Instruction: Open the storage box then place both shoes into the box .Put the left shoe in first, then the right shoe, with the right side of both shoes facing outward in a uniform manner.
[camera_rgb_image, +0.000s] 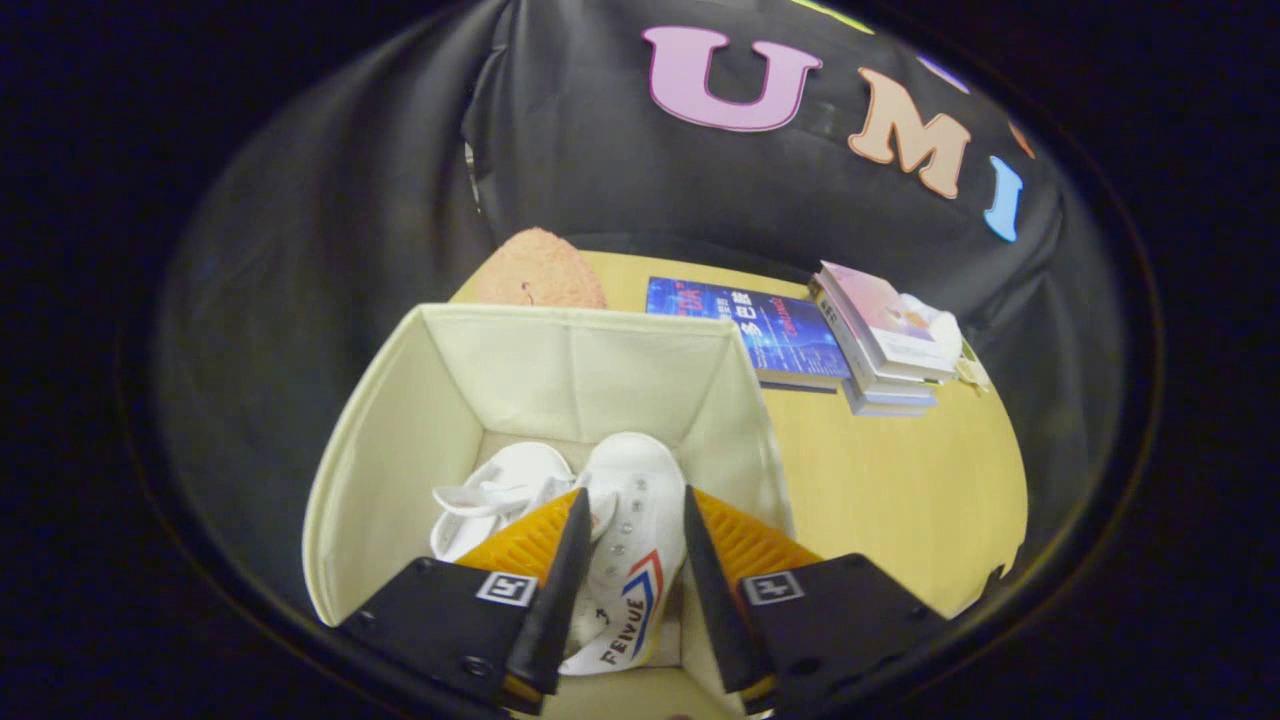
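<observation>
Both shoes down inside the open storage box (400, 430); task near done.
Gripper (633, 520) spread around right shoe (630, 540), contact unclear; left shoe (500, 490) alongside; release remaining.

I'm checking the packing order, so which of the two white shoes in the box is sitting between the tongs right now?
The shoe with the red and blue stripe, between the tongs; whether they press it is unclear. The plain white shoe lies beside it, past one finger, inside the fabric box.
</observation>
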